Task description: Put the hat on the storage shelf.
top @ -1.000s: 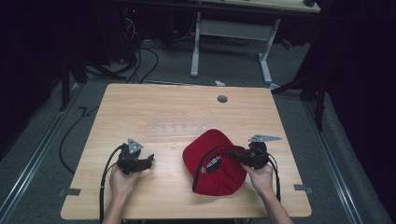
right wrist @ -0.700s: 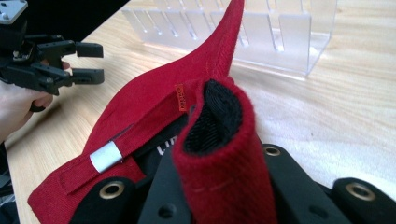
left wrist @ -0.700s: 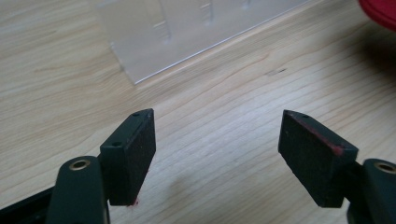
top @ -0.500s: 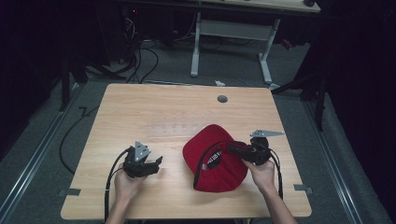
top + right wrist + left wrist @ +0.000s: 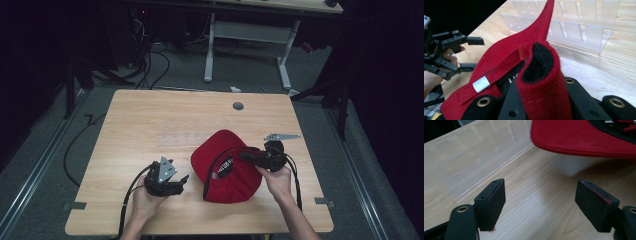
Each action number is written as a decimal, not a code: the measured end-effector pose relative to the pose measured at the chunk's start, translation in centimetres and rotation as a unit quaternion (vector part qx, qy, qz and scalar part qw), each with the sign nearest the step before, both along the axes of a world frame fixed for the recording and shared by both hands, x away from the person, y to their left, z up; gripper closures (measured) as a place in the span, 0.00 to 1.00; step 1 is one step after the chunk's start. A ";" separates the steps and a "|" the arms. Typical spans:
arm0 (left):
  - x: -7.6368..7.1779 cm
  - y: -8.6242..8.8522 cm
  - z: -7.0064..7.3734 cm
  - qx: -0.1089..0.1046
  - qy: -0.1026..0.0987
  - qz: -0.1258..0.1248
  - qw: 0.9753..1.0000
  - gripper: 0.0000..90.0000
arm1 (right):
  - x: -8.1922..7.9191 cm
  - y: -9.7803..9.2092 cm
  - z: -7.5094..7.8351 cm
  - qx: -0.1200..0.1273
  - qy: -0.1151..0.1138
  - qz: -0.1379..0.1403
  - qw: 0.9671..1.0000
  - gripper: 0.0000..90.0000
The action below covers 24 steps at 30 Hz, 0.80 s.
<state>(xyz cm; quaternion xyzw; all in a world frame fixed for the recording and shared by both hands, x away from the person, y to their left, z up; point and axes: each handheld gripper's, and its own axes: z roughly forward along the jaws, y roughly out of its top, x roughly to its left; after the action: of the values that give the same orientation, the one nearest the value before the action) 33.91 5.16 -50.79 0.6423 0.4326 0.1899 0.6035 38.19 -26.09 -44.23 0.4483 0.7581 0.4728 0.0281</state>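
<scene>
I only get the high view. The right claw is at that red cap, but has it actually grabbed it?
Observer: Yes. The right claw is shut on a folded strap of the red cap, black fuzzy lining inward.
Operator: Is the left claw open?
Observer: Yes. The left claw has its pads wide apart over bare table, the cap's brim just ahead.
Operator: Anything else there?
Observer: A clear slotted rack stands just beyond the cap.
</scene>
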 end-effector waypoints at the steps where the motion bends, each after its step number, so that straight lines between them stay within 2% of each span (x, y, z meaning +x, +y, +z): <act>1: -0.2 -0.3 0.0 0.002 0.000 -0.005 1.000 0.27 | 0.0 0.2 0.1 0.002 0.002 0.003 1.000 0.93; 10: -1.4 -1.8 0.2 0.015 -0.018 -0.029 0.999 0.23 | 0.3 1.2 -0.2 -0.002 0.019 0.011 1.000 0.93; 15: -1.7 -1.8 0.7 0.000 -0.013 -0.037 0.999 0.23 | 0.3 1.4 -0.3 -0.005 0.025 0.012 1.000 0.93; 22: -1.8 -2.0 0.6 0.016 -0.014 -0.041 0.999 0.23 | 0.2 1.7 -0.2 -0.026 0.030 0.012 0.999 0.93; 24: -1.8 -2.0 0.6 0.013 -0.016 -0.041 0.999 0.23 | 0.1 1.7 -0.2 -0.032 0.031 0.010 0.999 0.93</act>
<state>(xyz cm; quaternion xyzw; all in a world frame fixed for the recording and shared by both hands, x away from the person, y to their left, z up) 32.12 3.11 -50.23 0.6646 0.3933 0.1807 0.6090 38.29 -24.36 -44.47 0.4542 0.7777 0.4344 0.0143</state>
